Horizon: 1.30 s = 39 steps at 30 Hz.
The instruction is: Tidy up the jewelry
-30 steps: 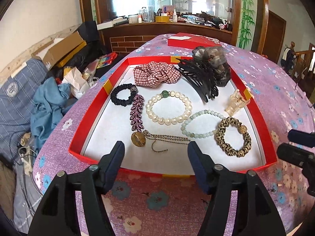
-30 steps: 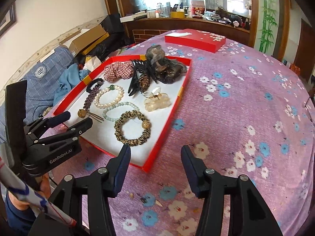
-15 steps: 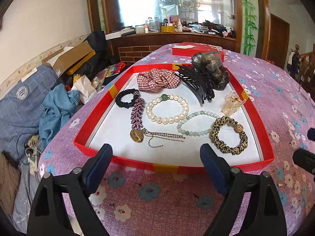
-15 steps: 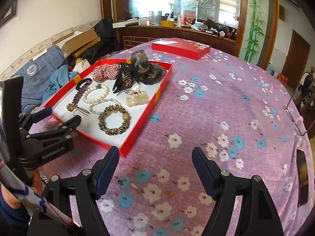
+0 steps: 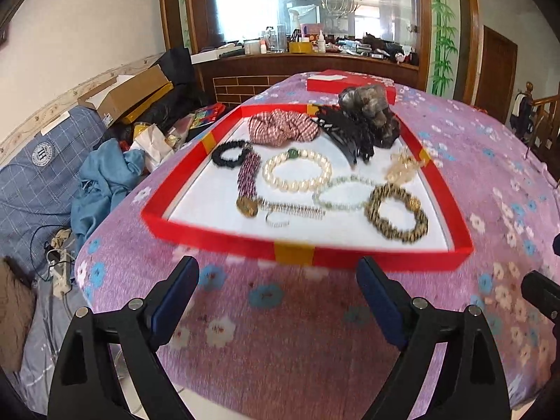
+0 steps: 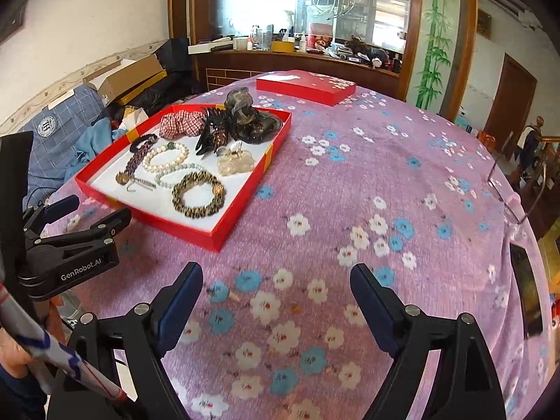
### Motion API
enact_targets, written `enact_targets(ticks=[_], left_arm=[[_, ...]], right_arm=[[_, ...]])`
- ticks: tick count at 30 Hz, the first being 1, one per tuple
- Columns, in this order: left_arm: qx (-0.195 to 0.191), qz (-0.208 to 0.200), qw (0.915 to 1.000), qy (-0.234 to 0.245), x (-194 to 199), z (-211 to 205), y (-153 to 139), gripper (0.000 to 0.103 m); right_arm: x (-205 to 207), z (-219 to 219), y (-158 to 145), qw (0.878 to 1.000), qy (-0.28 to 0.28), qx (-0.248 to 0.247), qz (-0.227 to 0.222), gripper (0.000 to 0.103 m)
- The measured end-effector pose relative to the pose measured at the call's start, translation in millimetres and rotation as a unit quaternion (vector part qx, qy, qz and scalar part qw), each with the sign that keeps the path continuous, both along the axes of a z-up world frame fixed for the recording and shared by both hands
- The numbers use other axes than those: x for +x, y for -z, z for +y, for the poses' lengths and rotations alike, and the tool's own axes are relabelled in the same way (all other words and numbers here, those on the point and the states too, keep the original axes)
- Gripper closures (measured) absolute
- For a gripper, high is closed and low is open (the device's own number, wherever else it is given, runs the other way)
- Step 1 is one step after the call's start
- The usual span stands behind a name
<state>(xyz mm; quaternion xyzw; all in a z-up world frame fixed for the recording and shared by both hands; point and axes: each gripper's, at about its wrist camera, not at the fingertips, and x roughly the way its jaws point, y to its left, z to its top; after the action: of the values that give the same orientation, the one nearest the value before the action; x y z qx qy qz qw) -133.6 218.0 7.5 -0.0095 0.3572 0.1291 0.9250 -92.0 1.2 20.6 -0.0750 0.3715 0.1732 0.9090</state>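
Evidently sorted: jewelry laid singly in red tray (image 5: 304,253) on worktop. Left gripper (image 5: 278,292) jaws apart, empty; right gripper (image 6: 276,299) jaws opening, empty, beside tray.

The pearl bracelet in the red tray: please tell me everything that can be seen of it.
The pearl bracelet is a closed ring of round, cream-white, glossy beads with one dark green bead on its far side. It lies flat on the white floor of the red tray, near the middle. The purple beaded piece lies close on its left, and the pale green bead bracelet lies close on its right; whether either touches it is unclear. No tongs are near it.
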Motion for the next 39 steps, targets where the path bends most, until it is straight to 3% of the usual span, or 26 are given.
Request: enact_targets(ticks=[11, 17, 21, 24, 29, 39], left_arm=[[0.039, -0.052, 0.9973, -0.033, -56.1, -8.1, -18.0, 0.007], [0.020, -0.064, 0.9975, -0.023, -83.2, -8.5, -32.0, 0.006], [0.090, -0.067, 0.9932, -0.030, -100.6, -25.8, -36.2, 0.006], [0.114, -0.079, 0.9893, -0.045, -113.8, -32.1, -36.0, 0.006], [0.114, -0.078, 0.9870, -0.082, -118.6, -22.2, -29.2, 0.006], [0.112, -0.057, 0.9883, -0.087, -120.8, -14.1, -18.4, 0.006]], right_arm=[[-49.8, 4.9, 7.3, 0.999, 0.028, -0.036, -0.026, 0.009], [-76.4, 3.2, 3.4, 0.997, 0.048, -0.048, -0.041, 0.008], [-93.5, 5.4, -3.3, 0.995, 0.049, -0.059, -0.059, 0.006], [-101.1, 8.3, -8.0, 0.994, 0.048, -0.067, -0.075, 0.004], [-100.2, 16.6, -4.5, 0.992, 0.041, -0.090, -0.084, 0.003], [-98.8, 19.6, 2.6, 0.991, 0.035, -0.105, -0.077, 0.003]])
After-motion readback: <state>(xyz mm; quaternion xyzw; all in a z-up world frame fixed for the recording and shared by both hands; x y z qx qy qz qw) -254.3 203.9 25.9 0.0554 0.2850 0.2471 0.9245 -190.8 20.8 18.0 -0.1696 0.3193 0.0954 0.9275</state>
